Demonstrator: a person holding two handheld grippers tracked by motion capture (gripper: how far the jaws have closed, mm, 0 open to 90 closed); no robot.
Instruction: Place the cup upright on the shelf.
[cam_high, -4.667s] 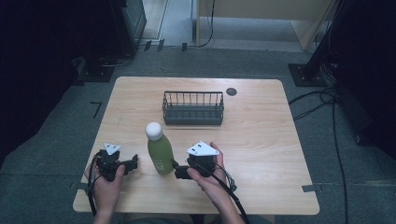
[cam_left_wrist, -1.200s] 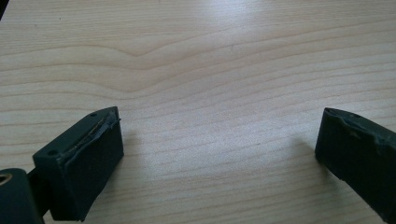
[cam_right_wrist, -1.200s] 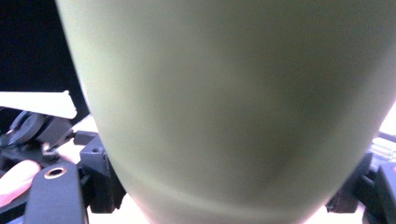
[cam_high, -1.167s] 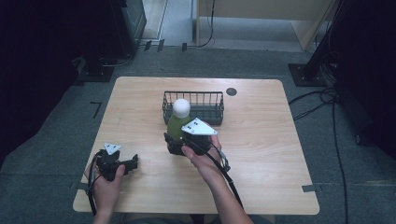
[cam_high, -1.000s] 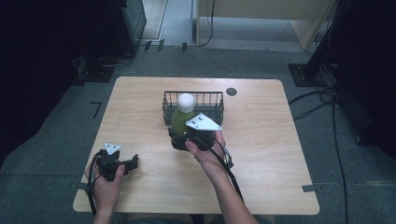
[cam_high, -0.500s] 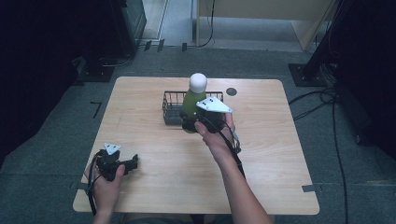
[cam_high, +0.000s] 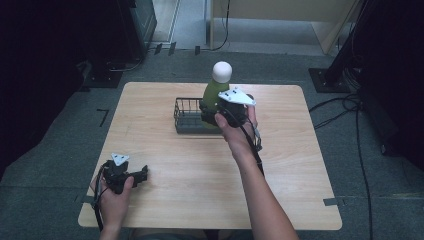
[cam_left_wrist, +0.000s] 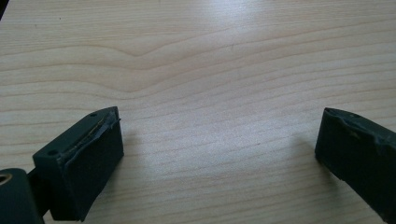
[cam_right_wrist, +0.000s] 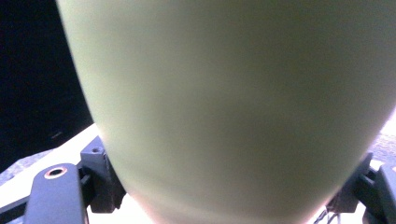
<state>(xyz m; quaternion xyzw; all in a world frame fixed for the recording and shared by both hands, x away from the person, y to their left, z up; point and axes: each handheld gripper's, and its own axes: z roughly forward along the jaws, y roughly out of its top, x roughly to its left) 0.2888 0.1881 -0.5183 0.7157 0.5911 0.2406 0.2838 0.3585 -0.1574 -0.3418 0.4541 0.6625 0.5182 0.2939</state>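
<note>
Right claw is clamped on the green bottle, held upright above the wire basket. Risk: bottle base catching the basket rim on descent and tipping. Left claw rests apart on the worktop.

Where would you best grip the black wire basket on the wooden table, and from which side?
By my judgement, the black wire basket is best taken by its thin top rim on the bare left end, from above; the green bottle and right gripper crowd its right end.
</note>
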